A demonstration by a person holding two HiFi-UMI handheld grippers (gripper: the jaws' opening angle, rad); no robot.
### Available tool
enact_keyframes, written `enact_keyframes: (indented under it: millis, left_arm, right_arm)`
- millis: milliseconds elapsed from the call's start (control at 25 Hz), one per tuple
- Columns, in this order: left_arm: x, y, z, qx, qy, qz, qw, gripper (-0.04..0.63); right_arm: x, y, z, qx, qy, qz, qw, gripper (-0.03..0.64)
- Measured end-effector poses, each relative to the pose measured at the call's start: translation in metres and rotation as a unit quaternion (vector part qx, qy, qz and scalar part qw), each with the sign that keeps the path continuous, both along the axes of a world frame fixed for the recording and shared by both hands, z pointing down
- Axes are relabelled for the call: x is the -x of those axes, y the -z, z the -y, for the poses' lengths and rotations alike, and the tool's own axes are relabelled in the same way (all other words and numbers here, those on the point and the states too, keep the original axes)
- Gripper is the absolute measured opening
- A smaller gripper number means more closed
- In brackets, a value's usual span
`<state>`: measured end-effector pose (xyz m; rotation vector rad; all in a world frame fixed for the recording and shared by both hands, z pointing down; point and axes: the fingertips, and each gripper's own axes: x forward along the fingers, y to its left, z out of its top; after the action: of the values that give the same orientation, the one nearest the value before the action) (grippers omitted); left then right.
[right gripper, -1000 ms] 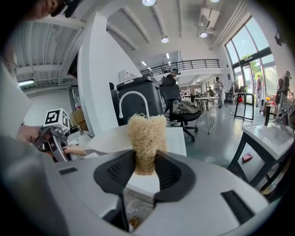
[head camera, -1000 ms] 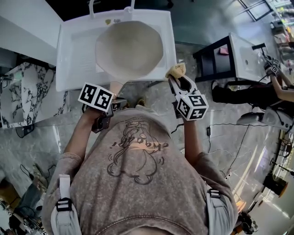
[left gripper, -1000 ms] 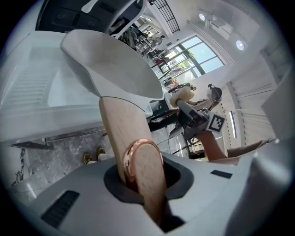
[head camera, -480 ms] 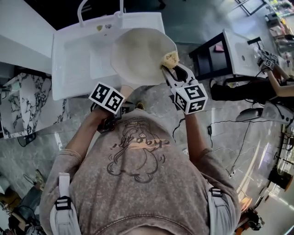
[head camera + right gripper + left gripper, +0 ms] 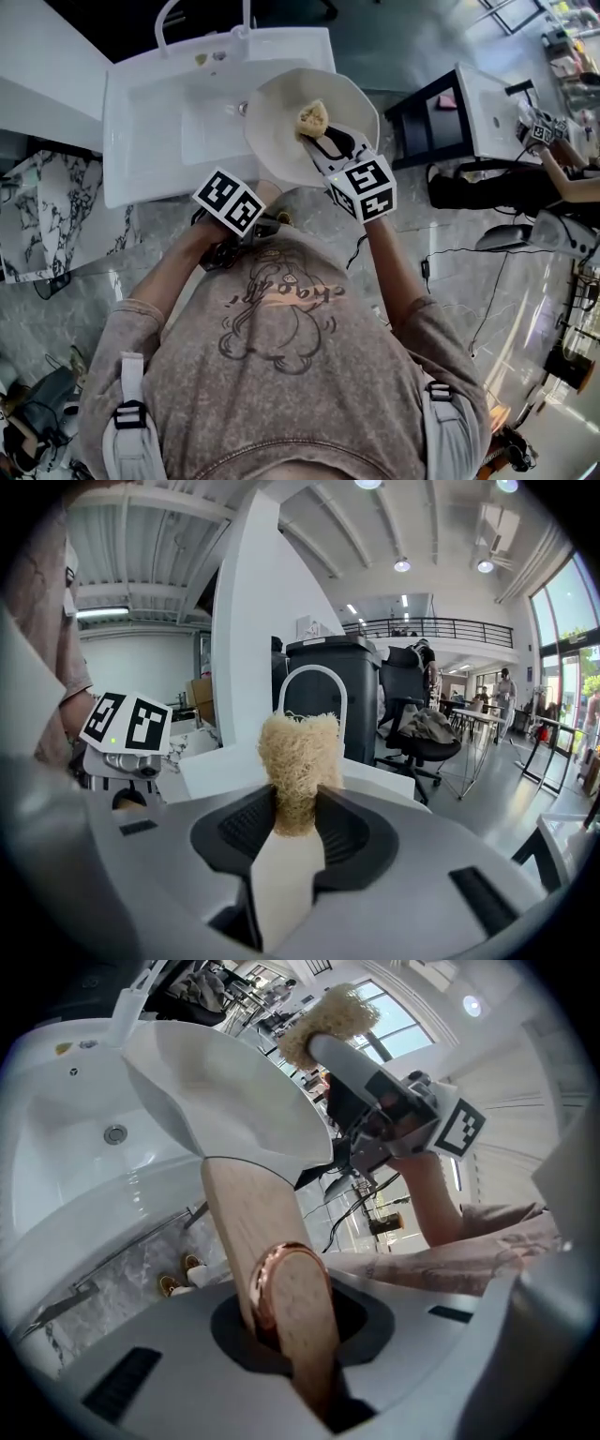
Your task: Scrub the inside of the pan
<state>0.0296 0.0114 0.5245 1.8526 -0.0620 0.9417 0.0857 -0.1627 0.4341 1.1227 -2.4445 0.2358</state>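
A cream pan with a wooden handle is held tilted over the right edge of the white sink. My left gripper is shut on that handle, whose copper-ringed end sits between the jaws. The pan's bowl rises ahead of them. My right gripper is shut on a tan fibrous scrubber, which rests against the inside of the pan. The scrubber stands up between the right jaws. In the left gripper view the scrubber shows above the pan's rim.
A faucet arches over the sink's far edge, and the drain lies in the basin. A marble counter is at the left. A black stand with another basin and a second person are at the right.
The pan has shifted right and nearer to me. My right gripper has carried the scrubber left, from outside the pan's right rim to its inside.
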Motion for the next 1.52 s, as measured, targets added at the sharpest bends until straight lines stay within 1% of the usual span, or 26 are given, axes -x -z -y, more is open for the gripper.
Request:
enact_keyframes:
  millis: [200,480,600,840,1120,1240,1360,1520]
  left_arm:
    - [-0.003,-0.008,-0.003,0.006,-0.024,-0.001,0.9997,0.046]
    - [-0.008,-0.015,-0.010,0.013,-0.045,-0.003,0.9989,0.046]
    - [-0.007,-0.018,-0.012,0.007,-0.053,0.000,0.9986,0.048]
    - [-0.006,-0.022,-0.013,0.002,-0.056,-0.002,0.9984,0.048]
    - [-0.004,-0.025,-0.018,-0.001,-0.067,-0.007,0.9977,0.049]
    - [-0.007,-0.027,-0.021,0.001,-0.070,-0.014,0.9975,0.049]
    - [-0.010,-0.027,-0.024,0.010,-0.065,-0.029,0.9974,0.051]
    - [-0.009,-0.029,-0.027,0.009,-0.060,-0.033,0.9976,0.051]
  right_arm:
    - [0.021,-0.022,0.004,0.017,0.033,-0.022,0.999,0.144]
    - [0.038,-0.053,0.002,0.046,0.061,-0.049,0.996,0.144]
    - [0.044,-0.065,-0.001,0.056,0.071,-0.062,0.994,0.144]
    - [0.054,-0.082,0.002,0.067,0.090,-0.096,0.989,0.144]
    - [0.054,-0.114,0.007,0.093,0.114,-0.144,0.979,0.144]
    - [0.059,-0.125,0.005,0.091,0.128,-0.168,0.973,0.144]
    - [0.061,-0.133,0.005,0.082,0.128,-0.190,0.970,0.144]
    - [0.064,-0.136,0.007,0.075,0.122,-0.195,0.970,0.144]
